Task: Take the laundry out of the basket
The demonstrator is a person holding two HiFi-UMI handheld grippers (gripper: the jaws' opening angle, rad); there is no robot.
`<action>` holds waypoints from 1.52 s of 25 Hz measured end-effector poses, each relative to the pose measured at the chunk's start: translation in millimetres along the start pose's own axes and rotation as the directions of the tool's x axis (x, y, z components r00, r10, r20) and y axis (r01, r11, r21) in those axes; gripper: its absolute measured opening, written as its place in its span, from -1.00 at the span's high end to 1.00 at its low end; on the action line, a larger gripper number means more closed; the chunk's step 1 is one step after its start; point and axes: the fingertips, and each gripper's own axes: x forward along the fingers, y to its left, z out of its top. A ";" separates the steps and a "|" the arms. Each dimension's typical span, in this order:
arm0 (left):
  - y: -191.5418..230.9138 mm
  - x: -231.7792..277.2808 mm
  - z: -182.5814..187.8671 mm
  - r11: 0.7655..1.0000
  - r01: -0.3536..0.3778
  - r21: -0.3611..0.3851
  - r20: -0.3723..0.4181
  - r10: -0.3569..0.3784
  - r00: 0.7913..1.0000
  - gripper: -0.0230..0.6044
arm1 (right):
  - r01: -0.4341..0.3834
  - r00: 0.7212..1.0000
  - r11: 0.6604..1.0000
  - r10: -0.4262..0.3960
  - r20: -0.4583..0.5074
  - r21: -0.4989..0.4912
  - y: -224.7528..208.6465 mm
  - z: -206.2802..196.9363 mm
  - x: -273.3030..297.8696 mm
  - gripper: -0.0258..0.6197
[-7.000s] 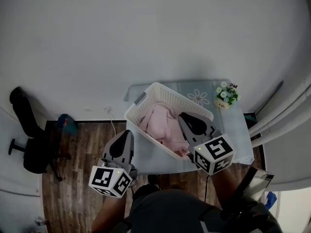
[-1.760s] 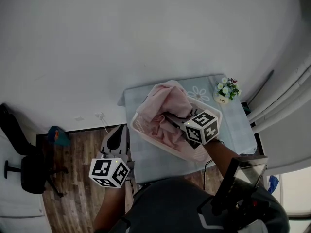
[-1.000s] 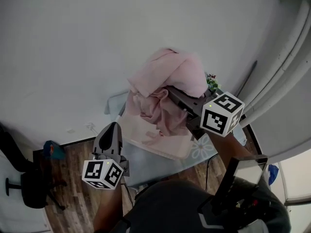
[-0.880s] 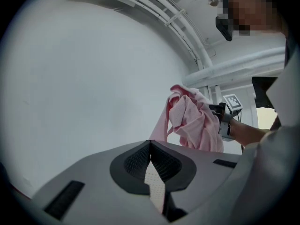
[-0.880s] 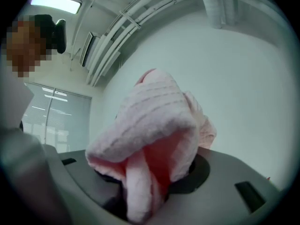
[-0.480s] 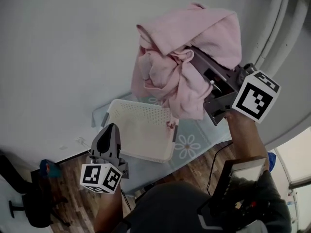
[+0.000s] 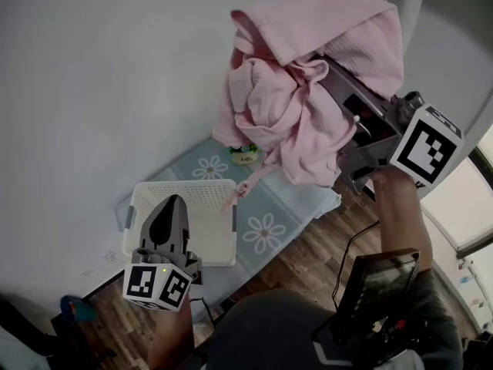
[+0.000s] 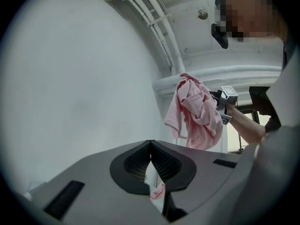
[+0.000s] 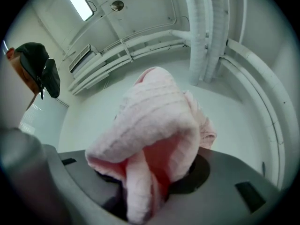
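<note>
Since half a second ago the right gripper (image 7: 339,79) has gone higher and further right of the basket (image 7: 200,185), taking the pink laundry (image 7: 300,99) with it; the basket now sits lower left in the head view, with the left gripper (image 7: 172,205) in front of its near wall. Right fingers are clamped on the laundry - the right gripper view shows a thick fold of pink cloth bunched between them and spilling forward over the tips. The laundry is fully out of the basket, hanging as a crumpled bundle well above and to the right of it, draped over the right gripper, one thin strap end dangling down toward the basket's right corner in the head view; contact there can't be told. Left fingers are together at the tips, pointing up past the basket toward the wall; in the left gripper view the bundle and the right gripper show in the distance beyond them. The basket is white, perforated, standing upright on the flower-patterned surface (image 7: 286,210). A small flower pot (image 7: 245,154) stands on that surface just behind the basket's right end, partly covered by the hanging cloth. Wood floor (image 7: 327,257) shows to the right of the basket, beyond the surface's edge. The person's forearm (image 7: 399,222) runs below the right gripper's marker cube (image 7: 426,146).
</note>
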 end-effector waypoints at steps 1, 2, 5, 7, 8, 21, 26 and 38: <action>-0.6 1.5 2.4 1.000 0.014 -0.005 -0.013 -0.014 1.000 0.90 | 0.016 1.000 1.000 -0.016 -0.007 0.009 -0.4 -0.9 -0.6 0.19; -2.1 0.9 6.0 1.000 0.022 -0.008 -0.033 -0.022 0.999 0.90 | 0.031 0.999 0.999 -0.031 -0.016 0.027 -1.2 -2.4 -1.4 0.19; -7.8 -2.3 19.9 1.000 0.023 -0.008 -0.101 -0.023 0.995 0.90 | 0.057 0.998 0.993 -0.052 -0.046 0.101 -5.3 -7.2 -2.0 0.19; -9.3 1.6 23.6 0.999 0.038 -0.012 -0.122 -0.039 0.992 0.90 | 0.074 0.996 0.990 -0.067 -0.055 0.122 -7.5 -7.9 -3.0 0.19; -9.2 4.3 23.5 0.999 0.052 -0.016 -0.127 -0.053 0.990 0.90 | 0.085 0.995 0.989 -0.079 -0.056 0.122 -8.1 -7.8 -4.0 0.19; -22.3 56.1 50.9 0.975 0.214 -0.053 -0.155 -0.220 0.963 0.90 | 0.243 0.965 0.964 -0.229 -0.126 0.111 -15.6 -15.1 -12.7 0.19; -33.1 71.9 77.0 0.960 0.278 -0.045 -0.174 -0.281 0.944 0.90 | 0.330 0.936 0.942 -0.318 -0.149 0.066 -20.1 -15.8 -18.9 0.19; -44.5 98.8 130.1 0.943 0.330 -0.047 -0.207 -0.332 0.920 0.90 | 0.464 0.871 0.886 -0.458 -0.176 -0.005 -24.5 -16.6 -29.8 0.19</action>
